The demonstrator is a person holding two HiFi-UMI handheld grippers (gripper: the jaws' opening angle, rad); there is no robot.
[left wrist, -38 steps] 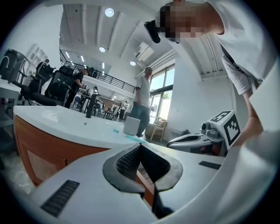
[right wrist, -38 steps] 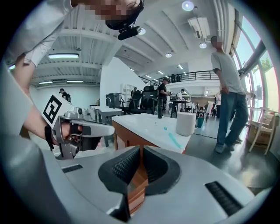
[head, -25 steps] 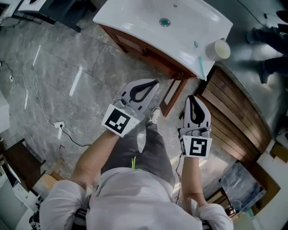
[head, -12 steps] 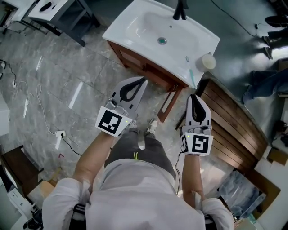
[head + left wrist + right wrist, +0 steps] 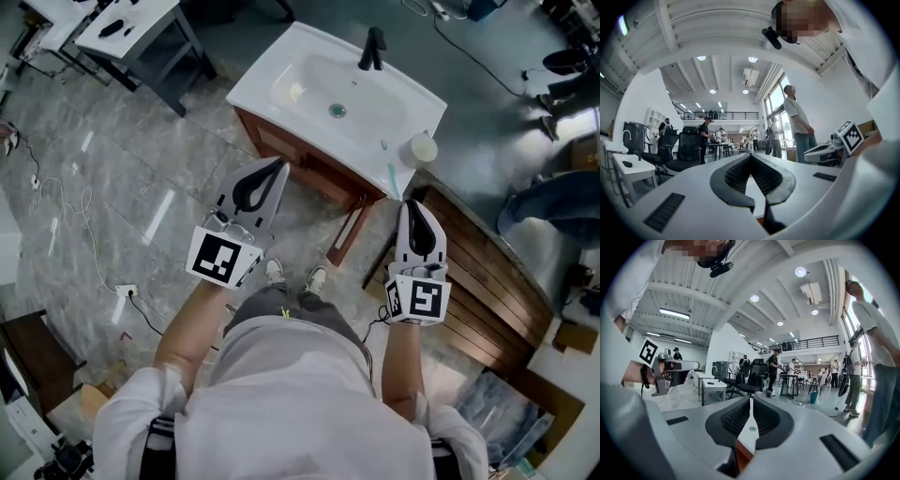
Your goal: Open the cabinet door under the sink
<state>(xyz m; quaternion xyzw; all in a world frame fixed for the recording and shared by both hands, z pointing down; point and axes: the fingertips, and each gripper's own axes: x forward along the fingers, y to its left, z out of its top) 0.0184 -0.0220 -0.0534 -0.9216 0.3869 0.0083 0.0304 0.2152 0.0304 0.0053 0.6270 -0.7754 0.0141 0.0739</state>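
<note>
**Brown wooden cabinet door (image 5: 345,234), below the white rectangular basin sink (image 5: 309,80): seen edge-on, standing out from the cabinet front (image 5: 305,164).**

We record the door's long axis running from 1 o'clock at the cabinet to 7 o'clock over the grey marbled floor (image 5: 122,178); we judge it already ajar. It lies between the two tools, at 8 o'clock of the white right gripper (image 5: 411,202) and at 4 o'clock of the white left gripper (image 5: 281,162), with the right the nearer. Both pairs of jaws have their tips pressed together and hold nothing. A slatted dark wooden panel (image 5: 483,272) lies at 3 o'clock.
</note>
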